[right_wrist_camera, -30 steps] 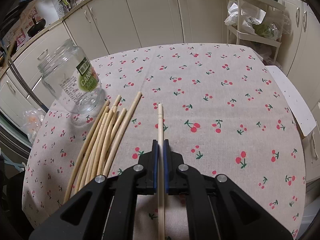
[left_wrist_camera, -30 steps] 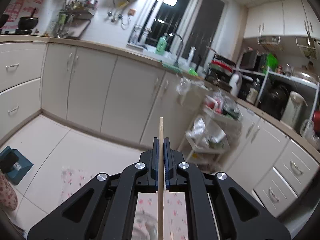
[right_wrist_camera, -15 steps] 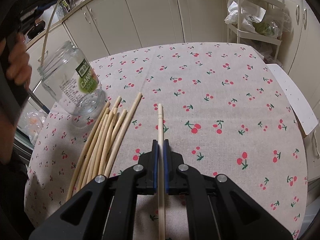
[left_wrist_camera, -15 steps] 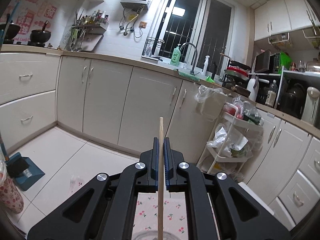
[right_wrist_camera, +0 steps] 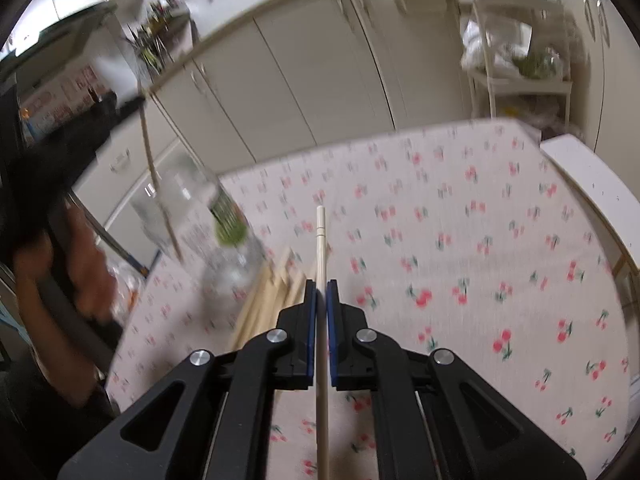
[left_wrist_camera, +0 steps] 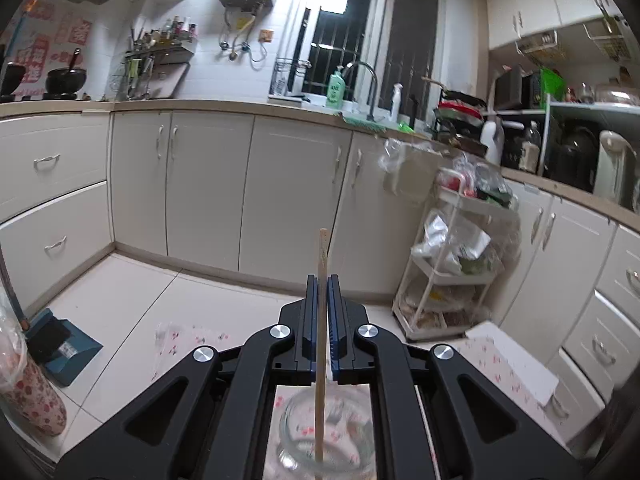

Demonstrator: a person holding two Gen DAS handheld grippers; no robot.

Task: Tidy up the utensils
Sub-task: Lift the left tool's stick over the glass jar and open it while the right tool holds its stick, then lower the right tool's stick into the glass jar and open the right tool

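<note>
Kitchen with cream cabinets; tabletop [right_wrist_camera: 460,216] under a cherry-print cloth.

Left gripper [left_wrist_camera: 322,280]: jaws clenched on a wooden chopstick [left_wrist_camera: 321,320], upright between the pads, top end sticking out at 12 o'clock. Its lower end drops through the mouth of the glass jar [left_wrist_camera: 328,436] directly below the jaws. From the right wrist view the same stick [right_wrist_camera: 158,184] runs down into the jar [right_wrist_camera: 208,232], tip inside. Can't tell if anything else is in the jar.

Right gripper [right_wrist_camera: 321,284]: jaws clamped on a second chopstick [right_wrist_camera: 321,248], pointing to 12 o'clock over the cloth. Loose chopstick pile [right_wrist_camera: 272,296] lies on the cloth at 10 o'clock off the jaws, just beside the jar base.

Vs 0.5 s ago: the left stick was above the jar rim, now it's in. Right view has swung and tilted, frame is motion-blurred, jar reads closer to centre.

Jar has a green label [right_wrist_camera: 228,224]; text unreadable here from blur.
</note>
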